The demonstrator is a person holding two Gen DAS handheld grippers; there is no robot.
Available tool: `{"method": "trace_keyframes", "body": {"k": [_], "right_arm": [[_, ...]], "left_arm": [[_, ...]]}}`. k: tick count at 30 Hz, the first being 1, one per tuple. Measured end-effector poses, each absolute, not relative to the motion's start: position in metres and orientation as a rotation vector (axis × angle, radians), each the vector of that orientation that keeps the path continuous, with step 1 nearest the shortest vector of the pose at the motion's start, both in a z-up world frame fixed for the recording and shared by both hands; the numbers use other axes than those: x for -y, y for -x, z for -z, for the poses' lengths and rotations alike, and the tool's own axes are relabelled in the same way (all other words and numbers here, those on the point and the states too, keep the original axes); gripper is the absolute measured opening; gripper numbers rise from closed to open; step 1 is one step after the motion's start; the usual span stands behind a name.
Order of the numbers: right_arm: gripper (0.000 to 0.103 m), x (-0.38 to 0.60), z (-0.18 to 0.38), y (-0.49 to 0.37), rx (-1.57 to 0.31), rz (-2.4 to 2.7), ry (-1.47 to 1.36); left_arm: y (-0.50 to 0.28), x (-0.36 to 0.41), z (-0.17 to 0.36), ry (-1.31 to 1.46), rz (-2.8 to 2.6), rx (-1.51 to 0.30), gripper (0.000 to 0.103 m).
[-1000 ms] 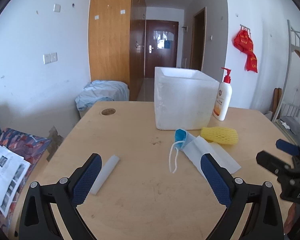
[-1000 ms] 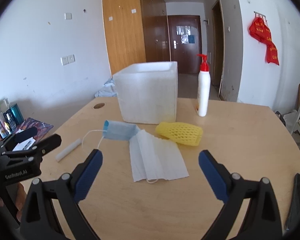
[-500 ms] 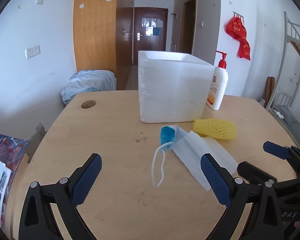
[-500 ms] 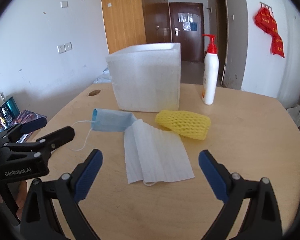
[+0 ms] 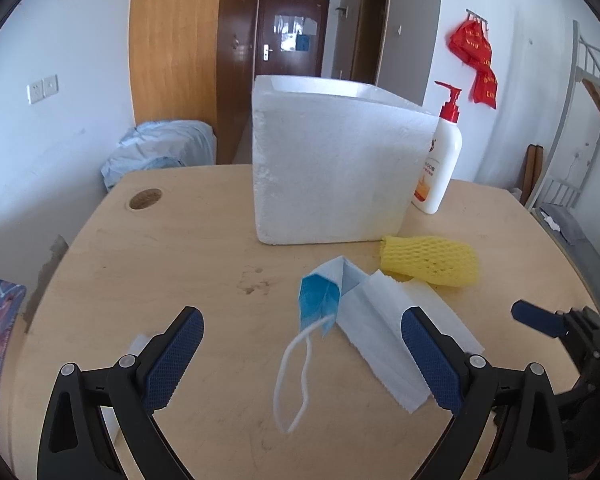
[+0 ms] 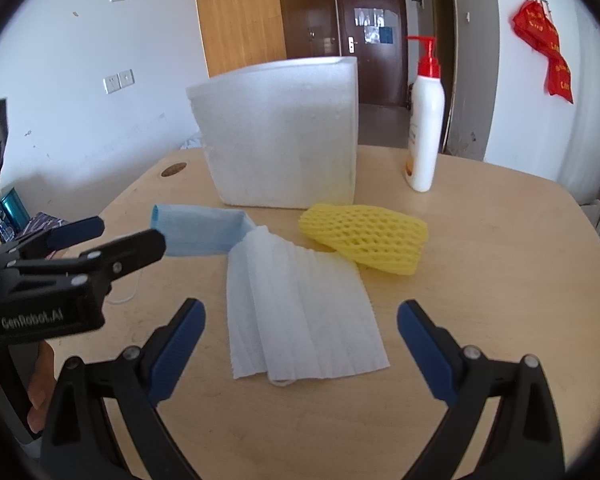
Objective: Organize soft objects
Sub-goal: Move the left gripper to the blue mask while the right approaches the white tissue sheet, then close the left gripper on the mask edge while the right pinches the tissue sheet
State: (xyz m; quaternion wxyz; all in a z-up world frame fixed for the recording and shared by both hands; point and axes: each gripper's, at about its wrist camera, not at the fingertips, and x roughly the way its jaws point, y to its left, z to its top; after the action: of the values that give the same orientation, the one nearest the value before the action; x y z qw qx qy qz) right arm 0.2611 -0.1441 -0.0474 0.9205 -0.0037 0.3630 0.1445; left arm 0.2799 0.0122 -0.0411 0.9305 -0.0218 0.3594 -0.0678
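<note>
Left gripper (image 5: pixel 300 354) spread wide and empty, hovering low over wooden table (image 5: pixel 172 264); blue face mask (image 5: pixel 320 294) at 12 o'clock just ahead of the tips, its white ear loop (image 5: pixel 296 376) trailing back between the jaws. White face mask (image 5: pixel 384 328) at 1 o'clock, partly behind the right-side pad, touching the blue one. Yellow foam net sleeve (image 5: pixel 432 260) at 2 o'clock, near the front of white foam box (image 5: pixel 332 168); lotion pump bottle (image 5: pixel 440 160) just beside the box's right wall. Small white strip (image 5: pixel 138 346) at 9 o'clock, largely hidden by the left-side pad. Bare tabletop from 9 to 11 o'clock, cable hole (image 5: pixel 145 199) far out at 11

Right gripper (image 6: pixel 300 344) likewise spread and empty, white face mask (image 6: pixel 300 304) lying flat at 12 o'clock between the pads. Blue face mask (image 6: pixel 200 230) at 11 o'clock, left gripper (image 6: pixel 112 236) reaching in above its near end. Yellow foam net sleeve (image 6: pixel 364 236) at 1 o'clock, touching the white mask's far corner. Open table from 2 to 4 o'clock, rounded edge close at 3

Likely very light, limp, prone to sliding: pinch masks at a pleated edge or loop, pressing down first. Sleeve springy, grip mid-body. Box tall, so lift clear of its rim
</note>
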Motion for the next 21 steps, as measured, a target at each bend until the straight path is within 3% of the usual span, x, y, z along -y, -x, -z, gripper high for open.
{"method": "trace_keyframes", "body": {"k": [21], "right_arm": [[0.098,0.13,0.073,-0.293,-0.858,-0.348,0.055]], "left_arm": [[-0.333,-0.009,0.069,0.071,0.128,-0.825,0.099]]}}
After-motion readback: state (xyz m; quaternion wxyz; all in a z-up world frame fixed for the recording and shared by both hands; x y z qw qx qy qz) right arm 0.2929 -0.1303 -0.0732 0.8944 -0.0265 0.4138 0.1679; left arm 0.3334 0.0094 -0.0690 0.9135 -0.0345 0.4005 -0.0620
